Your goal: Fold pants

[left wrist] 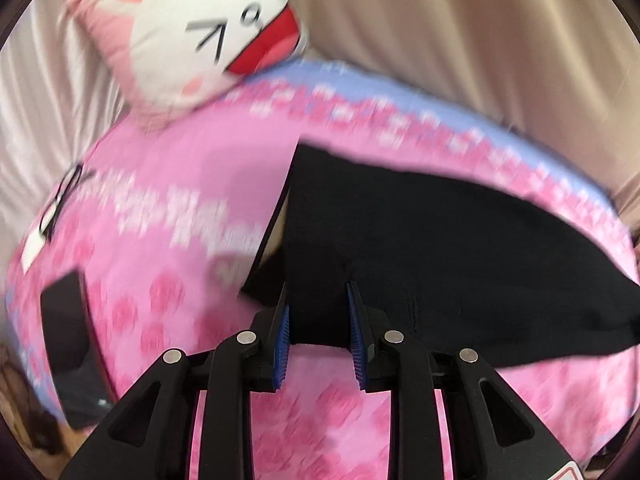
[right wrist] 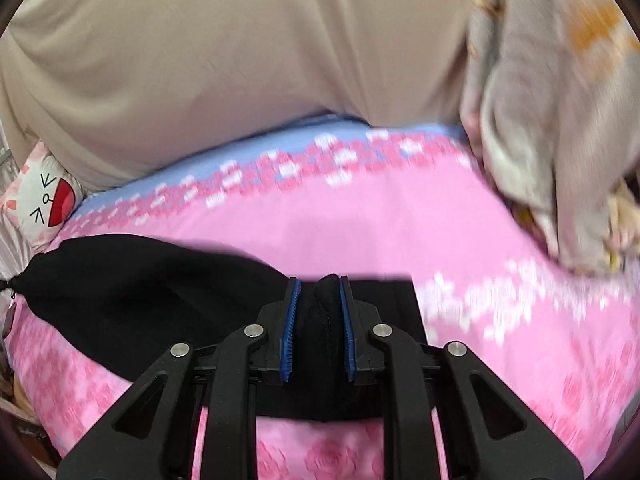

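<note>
Bed (right wrist: 360,216) under pink rose-print cover, blue strip along far edge. Black pants (left wrist: 420,240) spread on it, directly ahead of both grippers. Cat-face pillow (left wrist: 216,28) far left; crumpled grey floral blanket (right wrist: 552,120) far right.

Black pants (left wrist: 460,240), pink rose-print bedsheet (left wrist: 180,200), beige curtain (right wrist: 200,60)

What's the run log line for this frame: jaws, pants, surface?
left gripper: jaws shut on black pants | right gripper: jaws shut on pants fold | pants lifted partly off pink floral bedspread | cat pillow behind | views blurred
</note>
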`<action>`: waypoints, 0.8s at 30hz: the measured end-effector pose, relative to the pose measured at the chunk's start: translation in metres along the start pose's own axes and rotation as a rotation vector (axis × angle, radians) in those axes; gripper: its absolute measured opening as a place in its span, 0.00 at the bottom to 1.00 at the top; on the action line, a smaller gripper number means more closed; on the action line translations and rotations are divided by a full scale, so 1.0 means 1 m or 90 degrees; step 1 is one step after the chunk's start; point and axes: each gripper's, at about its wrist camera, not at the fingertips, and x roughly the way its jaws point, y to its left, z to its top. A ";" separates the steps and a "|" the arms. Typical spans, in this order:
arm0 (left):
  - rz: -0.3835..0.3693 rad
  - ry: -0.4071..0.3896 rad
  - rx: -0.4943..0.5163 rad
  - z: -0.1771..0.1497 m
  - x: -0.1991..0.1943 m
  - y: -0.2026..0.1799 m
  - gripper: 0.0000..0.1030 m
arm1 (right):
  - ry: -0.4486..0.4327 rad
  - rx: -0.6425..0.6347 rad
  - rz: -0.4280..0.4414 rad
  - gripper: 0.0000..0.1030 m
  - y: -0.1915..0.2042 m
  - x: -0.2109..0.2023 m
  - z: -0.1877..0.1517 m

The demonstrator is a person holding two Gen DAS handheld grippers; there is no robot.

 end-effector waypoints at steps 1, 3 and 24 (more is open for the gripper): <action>0.016 0.019 0.001 -0.009 0.008 0.001 0.23 | 0.000 0.011 0.003 0.17 -0.003 0.001 -0.005; 0.022 0.028 -0.002 -0.016 0.012 0.002 0.23 | -0.006 0.021 0.006 0.17 -0.006 -0.002 -0.011; 0.138 0.063 -0.037 -0.008 0.013 0.037 0.06 | 0.028 0.008 -0.080 0.45 -0.019 -0.036 -0.047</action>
